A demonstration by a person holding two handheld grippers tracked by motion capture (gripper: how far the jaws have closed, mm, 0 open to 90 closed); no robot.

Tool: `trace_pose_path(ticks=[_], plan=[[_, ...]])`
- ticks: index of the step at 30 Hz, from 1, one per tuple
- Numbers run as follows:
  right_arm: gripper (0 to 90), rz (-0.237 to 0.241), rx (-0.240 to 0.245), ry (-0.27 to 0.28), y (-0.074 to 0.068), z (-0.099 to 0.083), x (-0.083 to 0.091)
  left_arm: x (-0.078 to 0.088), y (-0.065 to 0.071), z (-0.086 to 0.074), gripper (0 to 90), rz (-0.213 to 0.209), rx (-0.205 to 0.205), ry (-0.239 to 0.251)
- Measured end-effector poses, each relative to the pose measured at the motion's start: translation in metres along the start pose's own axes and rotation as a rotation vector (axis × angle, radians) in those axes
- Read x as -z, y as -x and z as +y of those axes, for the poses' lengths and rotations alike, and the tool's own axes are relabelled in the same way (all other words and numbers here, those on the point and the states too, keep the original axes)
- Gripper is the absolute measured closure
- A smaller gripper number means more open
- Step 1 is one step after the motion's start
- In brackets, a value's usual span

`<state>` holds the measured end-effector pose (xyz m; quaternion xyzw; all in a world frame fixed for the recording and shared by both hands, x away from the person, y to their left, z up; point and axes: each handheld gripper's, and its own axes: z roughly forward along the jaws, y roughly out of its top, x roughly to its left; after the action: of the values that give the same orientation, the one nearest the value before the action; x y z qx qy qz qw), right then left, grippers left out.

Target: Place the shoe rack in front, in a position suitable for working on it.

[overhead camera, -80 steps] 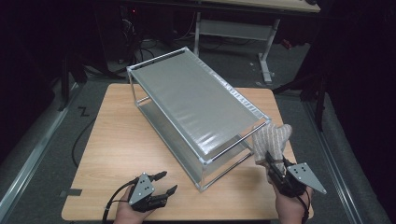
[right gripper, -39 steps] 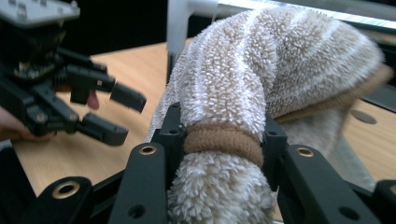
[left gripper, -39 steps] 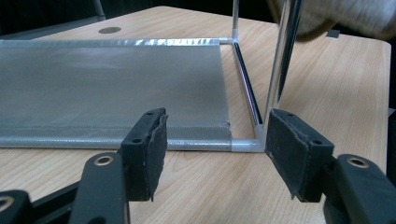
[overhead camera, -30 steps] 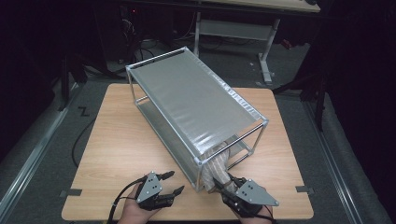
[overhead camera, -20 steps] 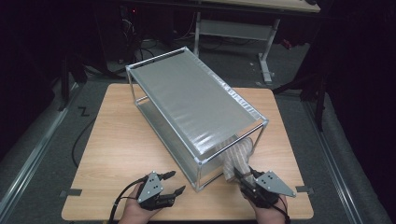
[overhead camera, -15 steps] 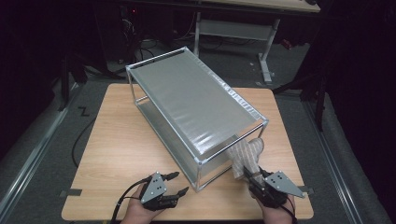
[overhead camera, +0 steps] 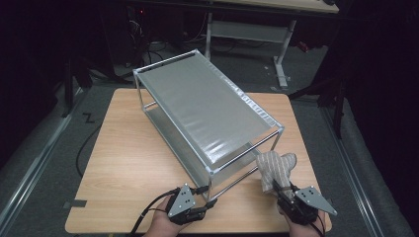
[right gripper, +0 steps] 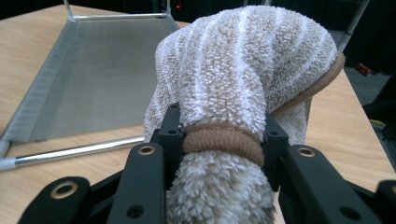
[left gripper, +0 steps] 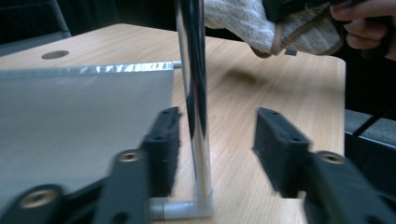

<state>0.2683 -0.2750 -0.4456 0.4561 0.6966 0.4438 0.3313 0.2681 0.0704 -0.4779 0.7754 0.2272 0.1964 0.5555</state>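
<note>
My right gripper (right gripper: 219, 140) clamps the beige striped terry towel (right gripper: 243, 70) nr the table's (overhead camera: 123, 148) front-right corner; left gripper (left gripper: 212, 144), jaws just been closing, straddles the chrome rack post (left gripper: 196, 93), pads not touching.

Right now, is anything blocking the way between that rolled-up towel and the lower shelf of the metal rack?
The rack's lower front rail lies on the table between the towel, clamped in the right gripper, and the lower shelf; above that rail the end is open.
</note>
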Motion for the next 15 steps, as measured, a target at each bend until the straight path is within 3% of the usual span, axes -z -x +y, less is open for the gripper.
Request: trace_pose_path(ticks=[6,15], plan=[[62.9,-0.016,-0.005,-0.006,0.003,-0.004,0.005,0.0,-0.004,0.002,78.4,0.024,0.012,0.003],[62.8,-0.017,-0.006,0.01,0.0,0.0,0.0,0.017,-0.011,-0.003,78.7,0.041,0.009,-0.003]])
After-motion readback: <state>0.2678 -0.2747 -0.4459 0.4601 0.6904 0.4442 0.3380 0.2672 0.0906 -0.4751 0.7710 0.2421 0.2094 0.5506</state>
